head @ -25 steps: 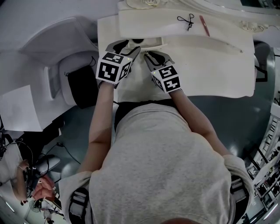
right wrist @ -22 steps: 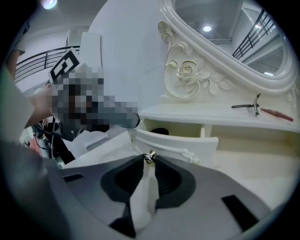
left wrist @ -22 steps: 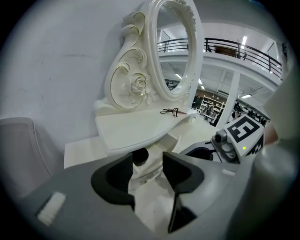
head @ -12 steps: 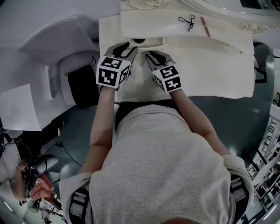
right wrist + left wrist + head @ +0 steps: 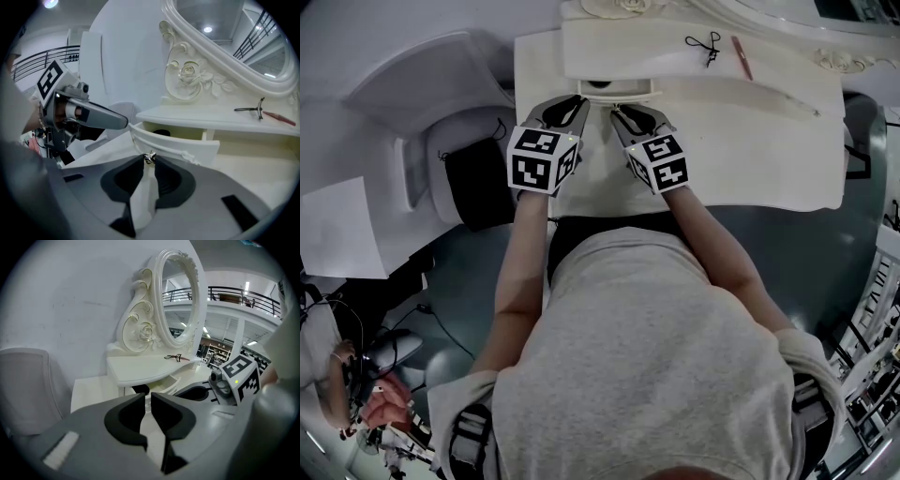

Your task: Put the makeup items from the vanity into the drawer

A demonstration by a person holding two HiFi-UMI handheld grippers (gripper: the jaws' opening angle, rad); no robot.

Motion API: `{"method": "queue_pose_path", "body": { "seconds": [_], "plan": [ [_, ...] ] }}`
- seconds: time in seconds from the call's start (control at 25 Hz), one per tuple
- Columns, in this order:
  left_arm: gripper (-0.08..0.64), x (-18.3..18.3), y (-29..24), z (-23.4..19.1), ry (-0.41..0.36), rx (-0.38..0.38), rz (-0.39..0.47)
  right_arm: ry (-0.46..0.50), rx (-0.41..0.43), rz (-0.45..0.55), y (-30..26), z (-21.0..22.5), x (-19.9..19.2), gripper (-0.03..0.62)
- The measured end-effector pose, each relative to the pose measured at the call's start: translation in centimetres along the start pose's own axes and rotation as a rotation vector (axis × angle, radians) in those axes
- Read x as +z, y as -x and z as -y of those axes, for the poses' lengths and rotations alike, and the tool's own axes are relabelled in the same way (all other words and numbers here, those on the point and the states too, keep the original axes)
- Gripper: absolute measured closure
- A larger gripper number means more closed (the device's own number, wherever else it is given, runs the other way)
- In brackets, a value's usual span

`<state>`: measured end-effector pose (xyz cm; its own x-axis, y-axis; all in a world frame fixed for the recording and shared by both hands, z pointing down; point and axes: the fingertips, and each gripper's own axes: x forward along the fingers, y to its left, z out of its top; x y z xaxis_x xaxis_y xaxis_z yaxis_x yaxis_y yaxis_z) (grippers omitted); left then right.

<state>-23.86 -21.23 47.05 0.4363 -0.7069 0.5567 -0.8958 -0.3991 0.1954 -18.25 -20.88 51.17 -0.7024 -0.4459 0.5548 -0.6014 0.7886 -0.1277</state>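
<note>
The right gripper [image 5: 150, 163] is clamping the knob [image 5: 150, 157] of the part-open drawer [image 5: 174, 143]. The left gripper [image 5: 147, 398], jaws just closing to a narrow gap, is holding nothing. The curler [image 5: 251, 109] and pencil [image 5: 279, 118] are lying on the shelf [image 5: 197, 115] above.

There were a left claw [image 5: 147, 400] and a right claw [image 5: 149, 165], one drawer [image 5: 624, 92], one knob [image 5: 149, 157], one eyelash curler [image 5: 703, 44], one red pencil [image 5: 739, 55], and perhaps one dark item [image 5: 161, 132].

Soft, even light covers the white vanity [image 5: 750, 122], with faint shadow under its shelf. Around it every view bends, and the gripper views' corners go black.
</note>
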Motion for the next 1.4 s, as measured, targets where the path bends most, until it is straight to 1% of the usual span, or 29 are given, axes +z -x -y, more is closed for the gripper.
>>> {"method": "queue_pose_path", "body": {
  "seconds": [0.52, 0.8, 1.0, 1.12, 1.4],
  "plan": [
    [0.515, -2.2, -1.1, -0.1, 0.046, -0.018, -0.047, -0.003, -0.03, 0.018, -1.8, 2.1, 1.6, 0.51],
    [0.517, -2.8, -1.5, 0.2, 0.071, -0.03, -0.055, -0.037, -0.047, 0.04, -2.6, 3.1, 2.3, 0.509],
    [0.52, -3.2, -1.8, 0.4, 0.091, -0.031, -0.057, -0.077, -0.038, 0.051, -2.9, 3.4, 2.4, 0.509],
    [0.522, -3.3, -1.9, 0.4, 0.106, -0.035, -0.059, -0.103, -0.048, 0.054, -2.9, 3.4, 2.5, 0.509],
    [0.523, -3.5, -2.0, 1.2, 0.108, -0.041, -0.057, -0.107, -0.049, 0.031, -2.6, 3.4, 2.0, 0.509]
  ]
}}
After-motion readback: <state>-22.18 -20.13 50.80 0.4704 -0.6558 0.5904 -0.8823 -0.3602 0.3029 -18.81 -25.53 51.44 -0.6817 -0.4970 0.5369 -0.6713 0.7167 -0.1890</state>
